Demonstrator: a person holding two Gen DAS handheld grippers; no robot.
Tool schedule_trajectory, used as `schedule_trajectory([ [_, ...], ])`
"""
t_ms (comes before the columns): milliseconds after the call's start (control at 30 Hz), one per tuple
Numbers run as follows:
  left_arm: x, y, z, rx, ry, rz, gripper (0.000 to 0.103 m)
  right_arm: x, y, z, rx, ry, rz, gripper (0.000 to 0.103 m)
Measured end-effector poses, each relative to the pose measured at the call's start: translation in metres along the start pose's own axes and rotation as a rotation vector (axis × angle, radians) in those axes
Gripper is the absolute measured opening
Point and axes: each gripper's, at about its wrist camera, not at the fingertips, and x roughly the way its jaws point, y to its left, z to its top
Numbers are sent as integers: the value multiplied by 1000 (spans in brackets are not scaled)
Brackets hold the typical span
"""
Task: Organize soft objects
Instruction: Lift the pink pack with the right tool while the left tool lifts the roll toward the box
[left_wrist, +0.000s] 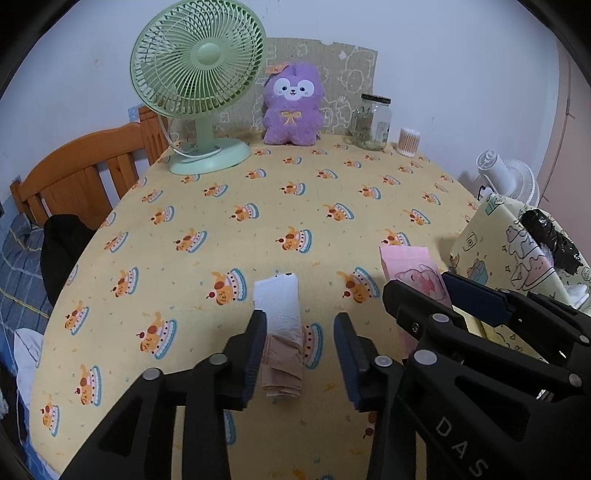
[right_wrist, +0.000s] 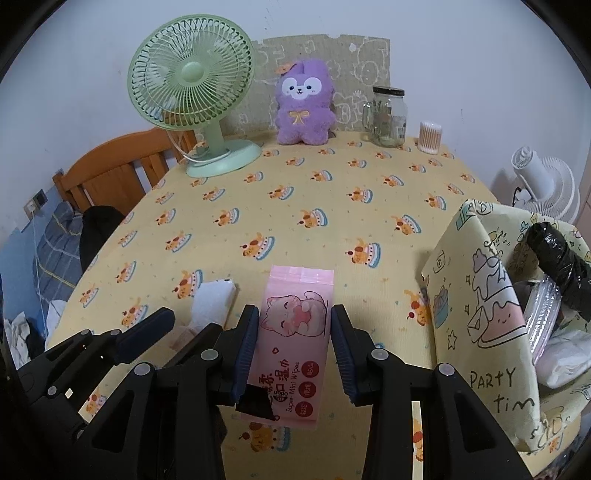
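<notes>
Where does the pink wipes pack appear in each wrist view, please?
Left wrist view: the pink wipes pack lies lower right, between the right gripper's fingers.
Right wrist view: the pack sits bottom centre, between the right gripper's open jaws.
Shared landmark: the purple plush toy at the table's far edge.

Wipes pack (right_wrist: 295, 332): read "Super Mini Wipes" in small print near its lower end, beside larger Chinese characters, partly covered by black tape; the red round badges were too small to read.
Box (right_wrist: 484, 332): carried hand-lettered "PARTY" and below it "tim", cut off by the fold.
Right gripper (left_wrist: 436, 295): its black arm bore raised letters "DAS", running out of view.
</notes>
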Motion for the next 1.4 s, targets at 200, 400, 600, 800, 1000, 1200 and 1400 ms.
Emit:
schedule_trajectory([
  [200,15,0,-3,-8,30,3,51,14,-3,-3,6,31,-9,43],
  [400,28,3,-4,-19,62,9,53,28,-3,-5,7,63,-8,43],
  [600,39,9,-7,-34,84,23,53,40,-1,-5,2,87,-5,43],
  [800,38,11,-6,-46,78,31,22,42,0,-4,-5,83,-1,43],
  [1000,35,11,-6,-44,75,22,10,40,-1,-3,2,85,8,43],
  [1200,23,7,-3,-41,49,24,10,28,-1,0,-2,63,7,43],
  [1400,8,7,1,-40,16,29,10,11,0,4,-11,29,14,43],
])
